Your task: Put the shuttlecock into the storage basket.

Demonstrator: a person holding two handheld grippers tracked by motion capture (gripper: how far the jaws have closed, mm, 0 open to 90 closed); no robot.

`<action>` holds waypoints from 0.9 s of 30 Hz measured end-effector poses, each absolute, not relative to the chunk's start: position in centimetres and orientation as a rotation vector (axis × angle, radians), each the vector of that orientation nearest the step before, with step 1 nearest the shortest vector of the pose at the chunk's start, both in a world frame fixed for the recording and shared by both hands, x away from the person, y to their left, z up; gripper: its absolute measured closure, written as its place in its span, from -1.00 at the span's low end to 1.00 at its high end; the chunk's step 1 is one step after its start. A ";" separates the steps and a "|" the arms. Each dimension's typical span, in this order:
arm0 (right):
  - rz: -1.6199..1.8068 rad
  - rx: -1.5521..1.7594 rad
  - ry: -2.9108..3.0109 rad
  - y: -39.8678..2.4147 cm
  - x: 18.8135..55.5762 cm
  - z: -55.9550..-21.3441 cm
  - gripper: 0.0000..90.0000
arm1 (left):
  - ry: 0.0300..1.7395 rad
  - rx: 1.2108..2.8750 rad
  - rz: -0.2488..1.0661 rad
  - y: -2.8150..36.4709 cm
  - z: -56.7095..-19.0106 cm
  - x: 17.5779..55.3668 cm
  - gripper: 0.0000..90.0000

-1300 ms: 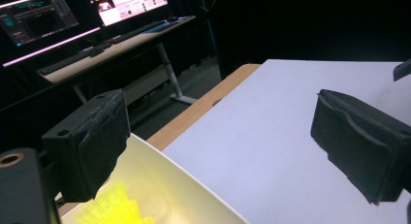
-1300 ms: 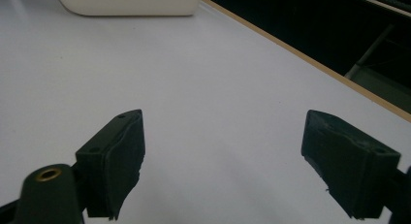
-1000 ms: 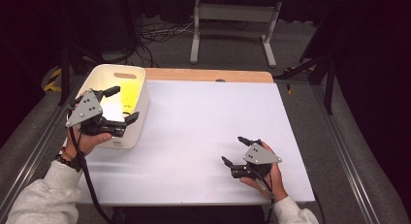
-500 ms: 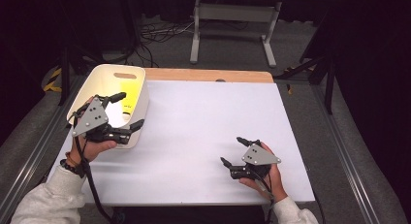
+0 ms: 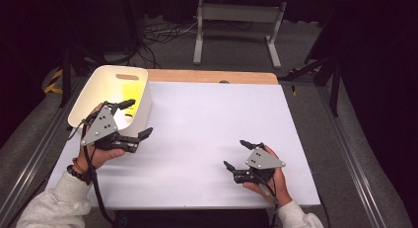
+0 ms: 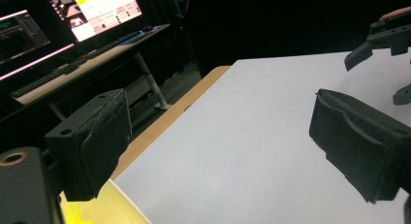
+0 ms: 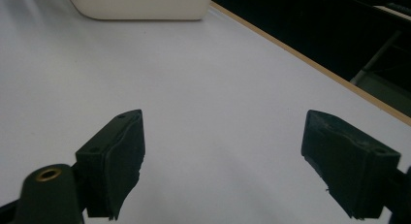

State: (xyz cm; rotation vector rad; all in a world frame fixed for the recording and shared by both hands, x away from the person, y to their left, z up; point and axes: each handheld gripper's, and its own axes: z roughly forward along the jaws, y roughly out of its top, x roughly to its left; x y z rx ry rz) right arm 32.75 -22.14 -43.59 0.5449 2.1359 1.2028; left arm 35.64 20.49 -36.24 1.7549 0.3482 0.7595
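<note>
Both tongs are released and empty: left gripper (image 5: 134, 120) beside the white bin (image 5: 88, 97), right gripper (image 5: 235, 155) resting; nothing is picked yet.

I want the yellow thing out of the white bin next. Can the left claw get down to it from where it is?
Probably yes. The left claw hangs open at the near rim of the white bin, whose top is open, and nothing lies between it and the yellow thing inside. Its shape is too unclear to judge the grip.

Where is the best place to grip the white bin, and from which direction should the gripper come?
Probably the white bin is best gripped at its thin upper rim on the near side, coming from above with one finger inside and one outside. Its walls are tall and its top is open.
</note>
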 end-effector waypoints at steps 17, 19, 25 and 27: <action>1.205 0.537 2.138 -22.0 32.6 -43.5 -0.64 | 0.304 1.782 0.734 18.7 -37.6 34.9 -0.81; 1.205 0.536 2.137 -21.9 32.5 -43.5 -0.63 | 0.298 1.796 0.736 18.5 -37.8 34.8 -0.81; 1.205 0.536 2.139 -21.9 32.5 -43.5 -0.64 | 0.279 1.809 0.728 17.9 -38.5 34.4 -0.82; 1.205 0.534 2.140 -21.8 32.4 -43.5 -0.64 | 0.276 1.815 0.722 17.7 -38.7 34.3 -0.82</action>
